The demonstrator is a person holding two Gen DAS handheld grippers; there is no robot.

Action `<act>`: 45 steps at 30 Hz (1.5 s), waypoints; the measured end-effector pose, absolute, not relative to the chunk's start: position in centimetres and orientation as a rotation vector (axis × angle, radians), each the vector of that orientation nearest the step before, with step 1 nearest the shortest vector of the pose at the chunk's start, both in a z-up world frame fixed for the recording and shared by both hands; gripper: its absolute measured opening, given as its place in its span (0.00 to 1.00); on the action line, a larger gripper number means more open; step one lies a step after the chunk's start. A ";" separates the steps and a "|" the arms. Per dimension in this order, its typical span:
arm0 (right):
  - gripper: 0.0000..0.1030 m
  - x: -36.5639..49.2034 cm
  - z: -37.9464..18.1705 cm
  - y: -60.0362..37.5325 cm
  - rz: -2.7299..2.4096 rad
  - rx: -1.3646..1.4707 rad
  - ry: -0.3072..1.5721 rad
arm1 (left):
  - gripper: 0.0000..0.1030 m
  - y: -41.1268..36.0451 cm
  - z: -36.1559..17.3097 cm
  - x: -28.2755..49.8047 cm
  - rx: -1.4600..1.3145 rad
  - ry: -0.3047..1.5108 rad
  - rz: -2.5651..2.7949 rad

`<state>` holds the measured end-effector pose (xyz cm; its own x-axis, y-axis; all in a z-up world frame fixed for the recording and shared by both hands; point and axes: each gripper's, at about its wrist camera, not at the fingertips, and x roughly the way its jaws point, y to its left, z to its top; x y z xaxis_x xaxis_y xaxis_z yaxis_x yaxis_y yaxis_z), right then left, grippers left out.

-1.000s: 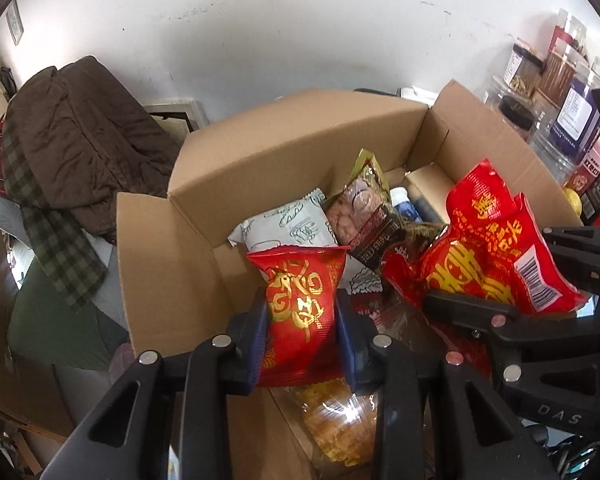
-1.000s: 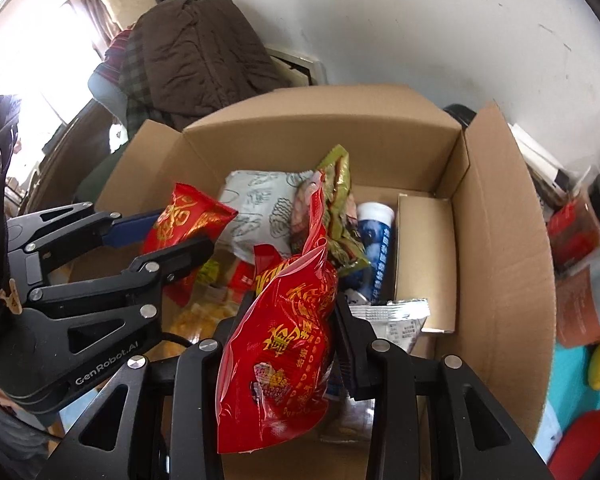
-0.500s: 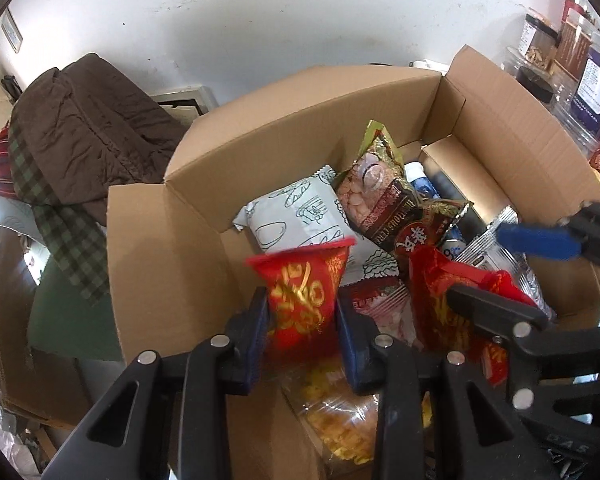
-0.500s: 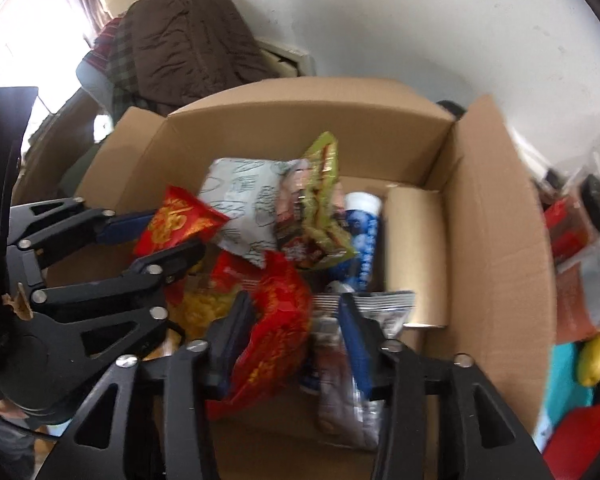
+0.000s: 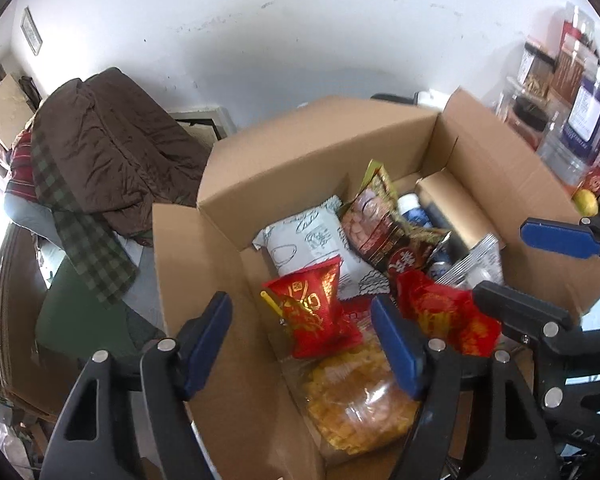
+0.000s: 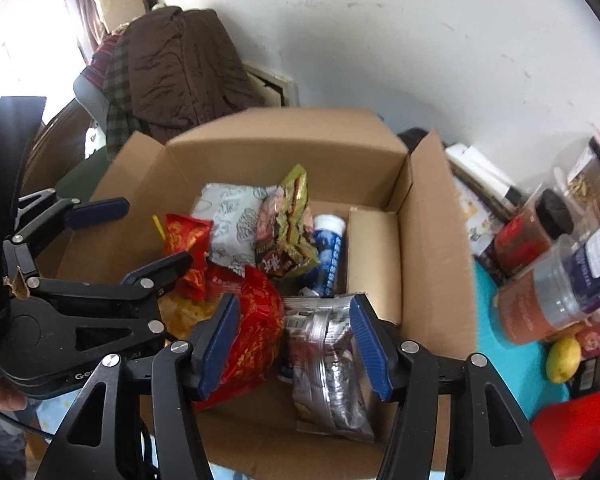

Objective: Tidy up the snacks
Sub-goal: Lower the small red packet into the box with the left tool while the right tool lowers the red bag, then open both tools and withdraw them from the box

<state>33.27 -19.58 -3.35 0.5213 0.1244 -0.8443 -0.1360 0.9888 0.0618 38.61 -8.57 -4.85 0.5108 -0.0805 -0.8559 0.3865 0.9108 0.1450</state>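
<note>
While above the cardboard box [image 5: 308,168] | left gripper [image 5: 302,344] jaws wide, empty | right gripper [image 6: 294,342] jaws wide, empty

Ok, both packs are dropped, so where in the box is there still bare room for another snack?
Bare floor shows in the cardboard box only along the near wall, beside the silver packet. The folded inner flap on the right also has a bare top. The left and middle are crowded: two red packs and a yellow chip bag.

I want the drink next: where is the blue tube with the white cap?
In the right wrist view the blue tube stands inside the cardboard box, between the green-gold snack bag and the box's folded inner flap.
</note>
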 end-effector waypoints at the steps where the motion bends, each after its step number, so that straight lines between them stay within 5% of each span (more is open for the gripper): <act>1: 0.56 33.0 -2.7 -19.6 0.151 -0.019 0.992 | 0.70 -8.6 -4.4 38.4 0.332 0.992 -0.291; 21: 0.63 25.6 8.2 -19.1 0.104 -0.084 0.668 | 0.70 -6.7 7.9 30.4 0.231 0.697 -0.309; 26: 0.69 22.2 10.3 -18.8 0.084 -0.117 0.573 | 0.88 -5.9 9.9 27.4 0.200 0.613 -0.303; 35: 0.83 16.6 11.5 -19.2 0.048 -0.106 0.471 | 0.89 -4.9 11.3 22.5 0.173 0.541 -0.316; 45: 0.86 11.8 9.3 -18.5 0.038 -0.075 0.457 | 0.89 -3.2 9.6 16.6 0.127 0.482 -0.316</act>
